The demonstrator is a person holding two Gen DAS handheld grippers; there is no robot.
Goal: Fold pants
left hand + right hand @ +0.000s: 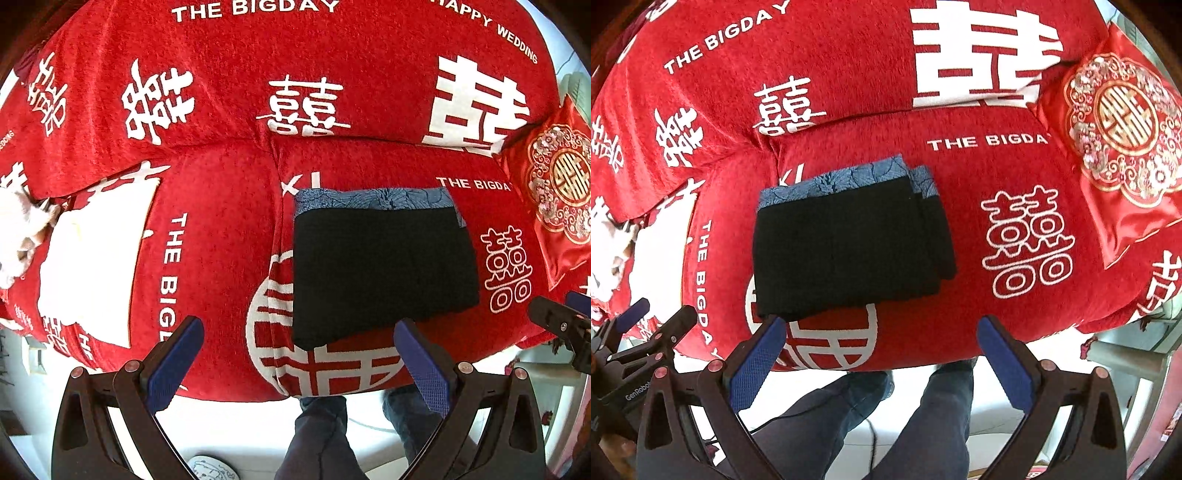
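Both spread, holding nothing: left gripper (299, 354), right gripper (881, 350). Folded black pants (849, 251) near sofa cushion (960, 306) front edge; could slide off, unfold.

1. Left gripper (299, 363): black angular finger frames, blue textured pads (173, 365), round silver screws.
2. Right gripper (881, 363): same black frames, blue pads (755, 365), reddish screw heads.
3. Person's legs (923, 417): dark blue-grey trousers.

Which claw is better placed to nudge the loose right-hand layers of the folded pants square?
Right, probably. The stepped layers show on the right edge of the pants, nearer the open, empty right claw. The left claw, also open and empty, is over their left side.
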